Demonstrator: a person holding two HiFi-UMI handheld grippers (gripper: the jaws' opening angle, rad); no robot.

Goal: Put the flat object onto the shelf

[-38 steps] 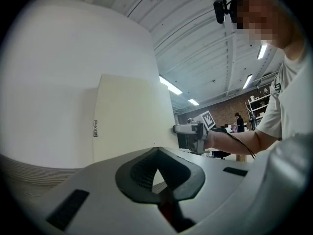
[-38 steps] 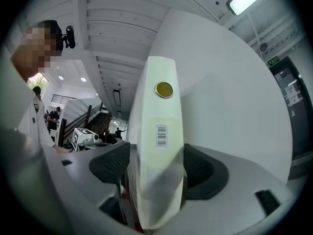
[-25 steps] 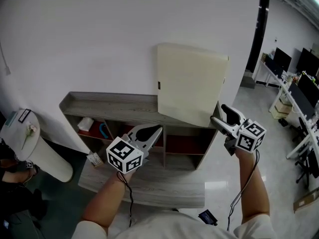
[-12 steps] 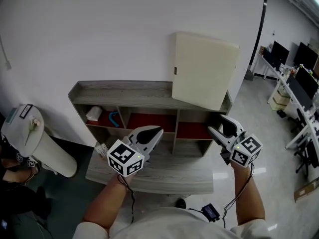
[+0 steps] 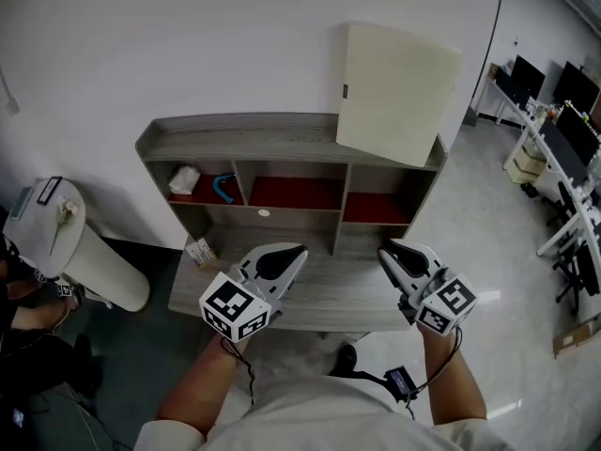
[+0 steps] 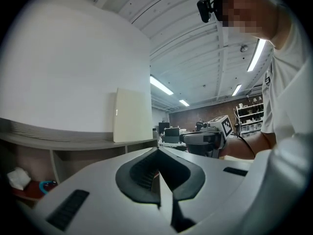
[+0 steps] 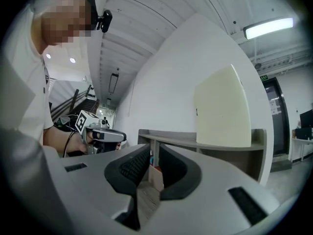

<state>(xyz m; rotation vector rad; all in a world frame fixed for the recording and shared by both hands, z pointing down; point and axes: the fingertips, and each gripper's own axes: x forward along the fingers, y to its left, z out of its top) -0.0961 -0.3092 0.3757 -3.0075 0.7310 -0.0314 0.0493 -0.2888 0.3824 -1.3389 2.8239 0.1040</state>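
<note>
Table: I look down on a grey wood-grain table [image 5: 319,294] in front of the shelf, bare but for a small card [image 5: 200,251] at its 10 o'clock corner
Shelf: the grey shelf [image 5: 235,139] stands against a plain white wall [image 5: 188,45], with three open cubbies lined in red
Flat object: a cream flat object [image 5: 394,97] stands upright on the shelf top at its right end, at 1 o'clock from my grippers, leaning back towards the wall
Room: pale glossy floor [image 5: 488,280]; office desks with dark monitors [image 5: 563,111] at 3 o'clock; a white round stand [image 5: 42,233] at 9 o'clock
Left hand-held gripper [image 5: 296,252]: above the table, jaws pressed together, holding nothing
Right hand-held gripper [image 5: 390,252]: above the table at the right, jaws closing with a thin gap left, nothing between them
Hard to make out: a white crumpled thing [image 5: 185,178] and a blue curved thing [image 5: 223,186] in the left cubby, which I cannot identify; the card's print is too small to read; I cannot tell whether the flat object touches the wall
Cut off: the desks run out of the head view at the right edge; a small black device [image 5: 399,381] on a cable lies on the floor at 6 o'clock
</note>
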